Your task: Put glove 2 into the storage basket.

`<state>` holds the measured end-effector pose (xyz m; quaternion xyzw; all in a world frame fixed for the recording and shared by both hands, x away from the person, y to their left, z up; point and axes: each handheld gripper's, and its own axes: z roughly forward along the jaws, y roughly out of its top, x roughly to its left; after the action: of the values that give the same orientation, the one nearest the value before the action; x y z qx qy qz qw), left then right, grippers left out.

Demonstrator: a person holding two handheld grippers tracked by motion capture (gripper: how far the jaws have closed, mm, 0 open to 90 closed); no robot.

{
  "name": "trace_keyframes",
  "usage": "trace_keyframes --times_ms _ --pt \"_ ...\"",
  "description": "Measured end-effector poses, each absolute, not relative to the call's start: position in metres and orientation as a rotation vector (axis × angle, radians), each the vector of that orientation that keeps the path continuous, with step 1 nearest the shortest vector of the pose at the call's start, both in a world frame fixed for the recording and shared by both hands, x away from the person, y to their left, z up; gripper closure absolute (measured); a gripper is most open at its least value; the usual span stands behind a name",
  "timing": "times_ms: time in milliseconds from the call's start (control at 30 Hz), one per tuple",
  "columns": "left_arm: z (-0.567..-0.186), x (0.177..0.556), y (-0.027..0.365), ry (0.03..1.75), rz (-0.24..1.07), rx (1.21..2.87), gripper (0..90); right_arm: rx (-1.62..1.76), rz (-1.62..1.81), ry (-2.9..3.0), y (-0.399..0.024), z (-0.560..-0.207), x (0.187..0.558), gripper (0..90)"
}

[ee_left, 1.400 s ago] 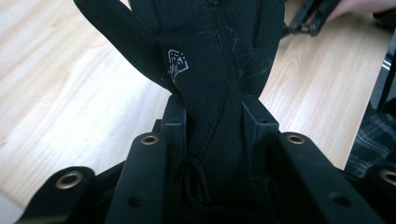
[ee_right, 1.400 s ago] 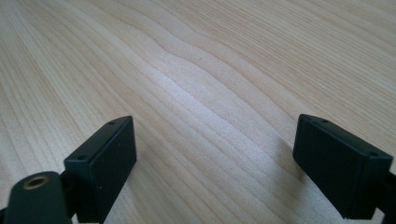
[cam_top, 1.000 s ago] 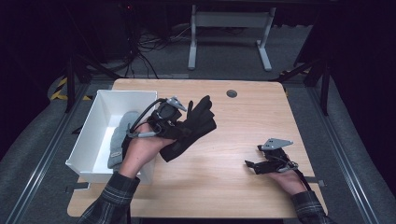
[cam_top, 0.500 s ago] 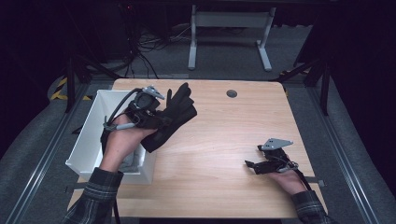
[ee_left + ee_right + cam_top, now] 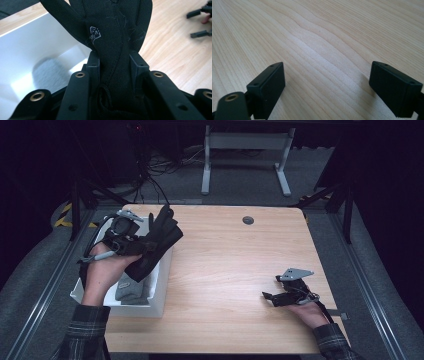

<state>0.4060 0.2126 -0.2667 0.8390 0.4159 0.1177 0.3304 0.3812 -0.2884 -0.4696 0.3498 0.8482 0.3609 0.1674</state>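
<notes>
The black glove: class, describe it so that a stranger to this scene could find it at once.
Start at the wooden table and look to the white bin at its left edge. Above that bin, the left claw grips the black glove by its cuff, fingers fanned upward. The grey cloth in the bin is pale, while the glove is black with a small white logo.

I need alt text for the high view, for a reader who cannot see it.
The person's left gripper holds a black glove above a white bin at the left edge of a wooden table. A grey cloth item lies inside. The right gripper rests open on the table.
</notes>
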Motion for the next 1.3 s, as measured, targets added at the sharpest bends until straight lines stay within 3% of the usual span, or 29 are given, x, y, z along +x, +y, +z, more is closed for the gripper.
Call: trace_keyframes --times_ms 600,1300 --pt "-0.296 0.415 0.258 1.294 0.313 2.134 68.0 0.995 1.027 2.413 -0.288 -0.47 0.381 13.7" --pt "-0.362 0.433 0.261 1.476 0.249 2.151 65.2 0.995 1.027 2.413 -0.288 -0.47 0.381 13.7"
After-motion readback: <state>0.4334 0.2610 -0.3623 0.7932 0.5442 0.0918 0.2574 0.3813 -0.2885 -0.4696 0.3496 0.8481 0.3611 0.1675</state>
